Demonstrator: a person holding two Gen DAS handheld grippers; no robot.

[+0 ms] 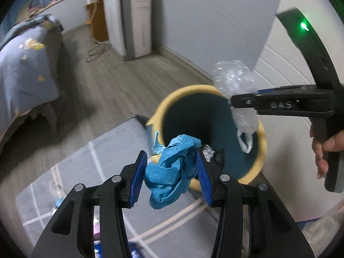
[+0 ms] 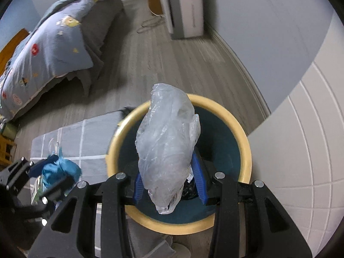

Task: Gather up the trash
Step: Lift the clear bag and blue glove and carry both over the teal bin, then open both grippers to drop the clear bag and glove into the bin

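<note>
The left gripper (image 1: pixel 172 172) pinches blue paper (image 1: pixel 169 172) at the bin (image 1: pixel 263 150) rim. The right gripper (image 2: pixel 169 180) pinches a plastic bag (image 2: pixel 167 146) over its mouth. Rug (image 1: pixel 86 167), bed (image 2: pixel 53 43) and cabinet (image 1: pixel 133 21) lie around.

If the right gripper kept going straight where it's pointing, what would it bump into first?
Probably the inside of the yellow-rimmed trash bin. The right gripper, shut on a clear plastic bag, points down into the bin's dark opening, where some trash already lies. Depth is hard to judge.

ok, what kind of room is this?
Most likely a bedroom: a bed with a patterned blue quilt, wood-look floor with a grey rug, and a yellow-rimmed waste bin.
</note>
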